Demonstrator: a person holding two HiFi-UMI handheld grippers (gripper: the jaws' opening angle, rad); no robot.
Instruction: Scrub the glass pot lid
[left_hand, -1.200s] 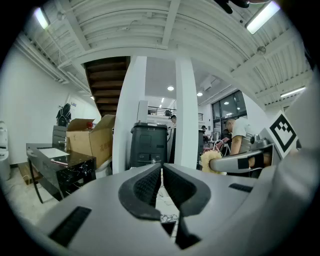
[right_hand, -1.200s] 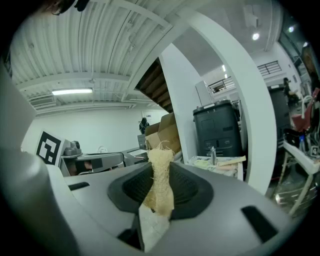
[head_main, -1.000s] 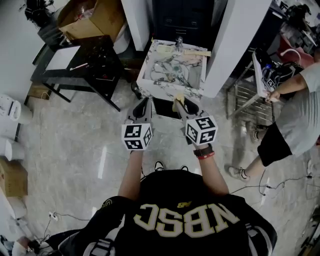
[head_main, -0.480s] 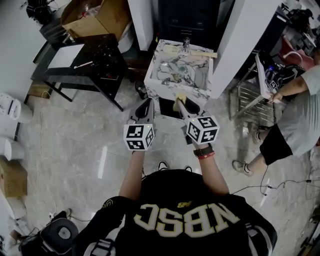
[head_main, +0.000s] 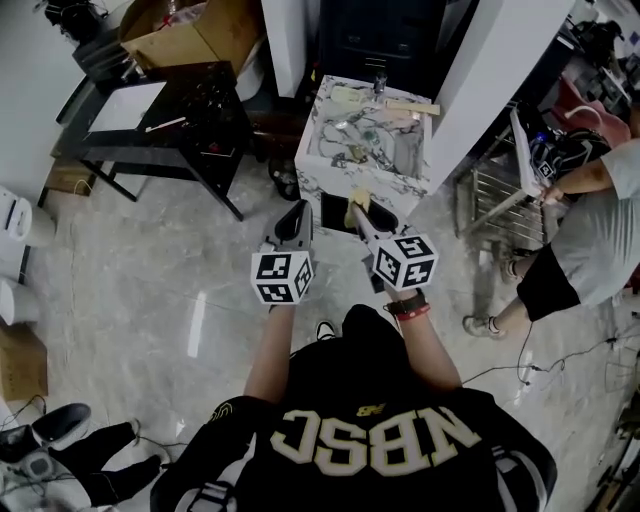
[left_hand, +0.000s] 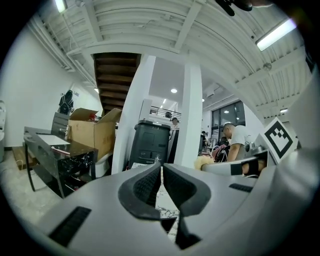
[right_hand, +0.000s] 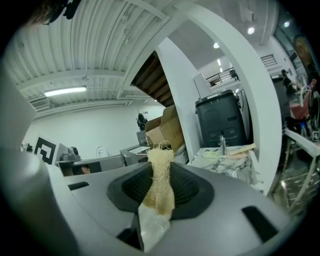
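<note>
**Mia:** What moved since a moment ago?

**Ben:** In the head view the marble counter (head_main: 345, 178) has slid a little to the right. A shoe (head_main: 55, 420) has come in at the bottom left corner.

**Mia:** Is there room to move?

**Ben:** Yes. The shiny floor (head_main: 150, 290) is open right up to the counter's front edge. A black table (head_main: 150, 110) stands left of the counter. A white pillar (head_main: 480, 80) is just beside its right edge. Another person (head_main: 585, 230) stands by a metal rack (head_main: 490, 190), farther right.

**Mia:** Where is the glass pot lid?

**Ben:** Little things lie in the middle of the counter. They are too small, so I can't pick it out.

**Mia:** Any words?

**Ben:** The black shirt (head_main: 370, 440) says NBSC.

**Mia:** And the left gripper view?

**Ben:** The left gripper (left_hand: 161, 167) has its jaws almost touching, with nothing between them. A dark cabinet (left_hand: 150, 142) and a cardboard box (left_hand: 92, 130) stand ahead.

**Mia:** The right gripper view?

**Ben:** The right gripper (right_hand: 161, 172) squeezes a yellow scrubber (right_hand: 159, 195), which pokes up past the tips. The counter's tap (right_hand: 222, 144) is ahead, to the right.
</note>
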